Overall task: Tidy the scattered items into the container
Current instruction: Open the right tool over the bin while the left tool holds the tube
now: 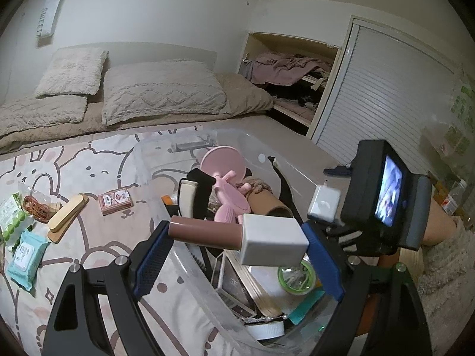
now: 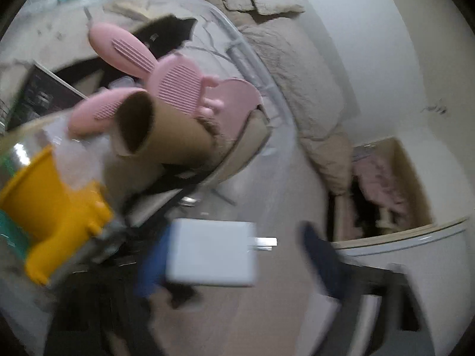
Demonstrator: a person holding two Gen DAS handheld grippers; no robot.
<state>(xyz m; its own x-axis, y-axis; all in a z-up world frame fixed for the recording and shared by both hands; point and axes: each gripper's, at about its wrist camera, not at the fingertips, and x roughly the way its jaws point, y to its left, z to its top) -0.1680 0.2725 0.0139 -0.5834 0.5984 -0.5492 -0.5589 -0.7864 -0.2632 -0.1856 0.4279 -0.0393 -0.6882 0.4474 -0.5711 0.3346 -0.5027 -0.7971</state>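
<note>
My left gripper is shut on a brown tube with a white square cap, held sideways above the clear plastic container. The container holds a pink bunny-shaped item, a cardboard roll, a dark box and a green lid. In the blurred right wrist view my right gripper stands wide open. A white plug adapter lies against its left finger, apart from the right finger. The bunny item and the roll show there too.
On the patterned bedspread left of the container lie a card box, wooden pieces, rubber bands in a bag, a wipes pack and a green packet. Pillows and an open closet are behind. A yellow item is near.
</note>
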